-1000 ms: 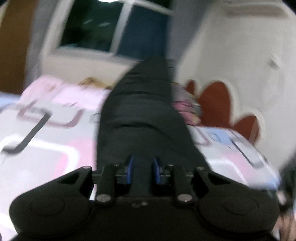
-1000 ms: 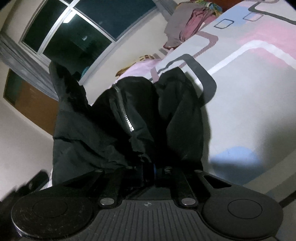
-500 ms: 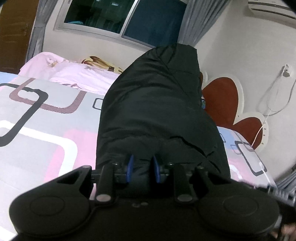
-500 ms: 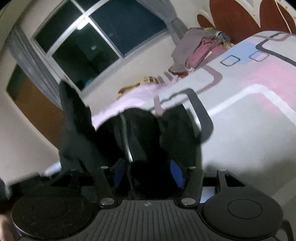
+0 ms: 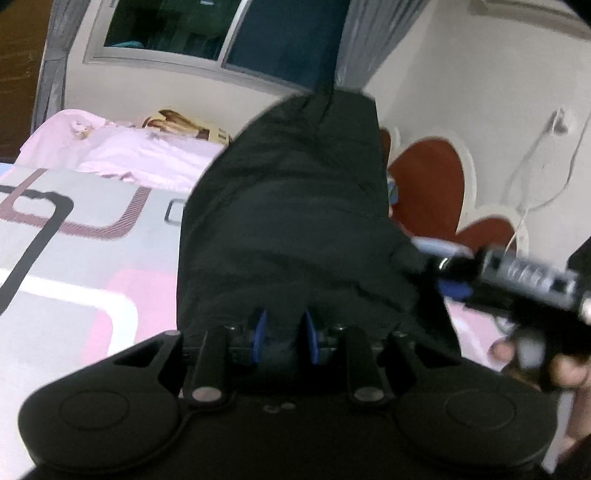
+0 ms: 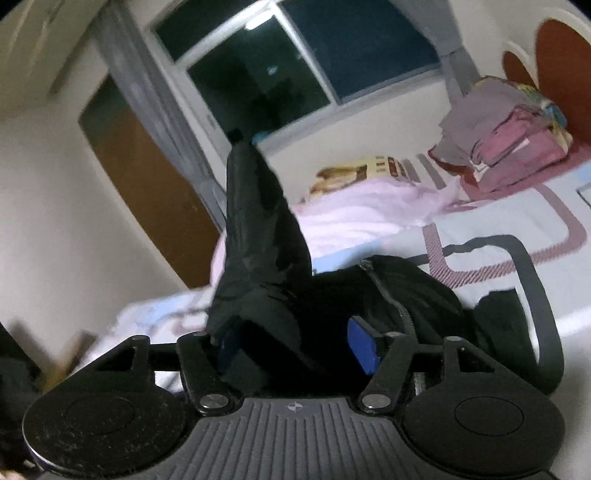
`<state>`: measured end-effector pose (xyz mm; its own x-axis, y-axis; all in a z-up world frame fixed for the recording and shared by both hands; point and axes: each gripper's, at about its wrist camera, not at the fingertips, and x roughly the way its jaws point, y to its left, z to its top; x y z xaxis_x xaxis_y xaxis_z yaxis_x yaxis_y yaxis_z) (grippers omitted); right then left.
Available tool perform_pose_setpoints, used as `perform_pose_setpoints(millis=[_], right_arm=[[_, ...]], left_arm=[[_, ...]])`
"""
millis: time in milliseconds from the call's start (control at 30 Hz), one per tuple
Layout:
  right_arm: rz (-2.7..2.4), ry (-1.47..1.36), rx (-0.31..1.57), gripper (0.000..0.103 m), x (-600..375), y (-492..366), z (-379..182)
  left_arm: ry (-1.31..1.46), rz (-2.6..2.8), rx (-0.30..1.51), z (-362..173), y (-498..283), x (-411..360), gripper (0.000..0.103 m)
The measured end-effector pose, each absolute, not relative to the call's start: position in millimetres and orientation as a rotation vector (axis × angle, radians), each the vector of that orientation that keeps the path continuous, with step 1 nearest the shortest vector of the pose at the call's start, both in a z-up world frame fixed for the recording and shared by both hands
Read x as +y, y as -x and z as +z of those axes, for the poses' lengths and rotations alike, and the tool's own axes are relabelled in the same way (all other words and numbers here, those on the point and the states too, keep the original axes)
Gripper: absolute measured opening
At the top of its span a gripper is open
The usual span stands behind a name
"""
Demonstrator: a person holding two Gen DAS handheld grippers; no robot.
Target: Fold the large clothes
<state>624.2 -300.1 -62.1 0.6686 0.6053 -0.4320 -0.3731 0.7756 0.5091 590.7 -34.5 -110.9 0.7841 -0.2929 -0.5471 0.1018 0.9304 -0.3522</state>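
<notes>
Your left gripper [image 5: 283,340] has its blue fingers [image 5: 259,334] drawn close together on a thick fold of the black jacket [image 5: 291,221], as they were half a second ago; that grip is unchanged. Your right gripper [image 6: 295,349] is the one that differs: a second ago its fingers [image 6: 362,349] were pinched tight on the cloth, half a second ago they stood partly apart, and now they are spread wide, with the dark fabric lying loose between them and gripped by neither pad. The right gripper also appears, blurred, at the right edge of the left wrist view, just beside the garment. Judged from this, the right side has let go, so the jacket is carried by your left grip alone, and a fresh hold on another edge is probably the next need before any fold can be laid.

From the left fingers the jacket runs away from you as one long dark column, its long axis pointing toward the far wall and window [image 5: 229,33], narrowing at the far end. In the right wrist view one part stands up in a peak [image 6: 258,206] while the rest, with its zipper [image 6: 388,291], lies slumped on the patterned bed [image 5: 74,258]. A pink blanket [image 6: 369,210] and a pile of clothes [image 6: 506,133] lie farther off.
</notes>
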Motion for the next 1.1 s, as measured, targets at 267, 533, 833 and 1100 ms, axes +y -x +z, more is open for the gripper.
perform_pose_setpoints(millis=[267,533,833,1100], right_arm=[[0.581,-0.339,0.636,0.063,-271,-671,-56],[0.55,-0.359,0.66,0.022,-270,-692,-77],[0.515,-0.423,0.66,0.025,-302,-686,-81],[0.532,-0.298,0.655,0.037,-274,-724,-70]], left_arm=[[0.332,-0.259,0.672,-114,-640,-37,0.02],[0.365,-0.112,0.598,-112,-644,-35,0.021],[0.268,-0.094,0.67,-118,-685,-43,0.018],[0.203,-0.106,0.684,-112,-689,-52,0.009]])
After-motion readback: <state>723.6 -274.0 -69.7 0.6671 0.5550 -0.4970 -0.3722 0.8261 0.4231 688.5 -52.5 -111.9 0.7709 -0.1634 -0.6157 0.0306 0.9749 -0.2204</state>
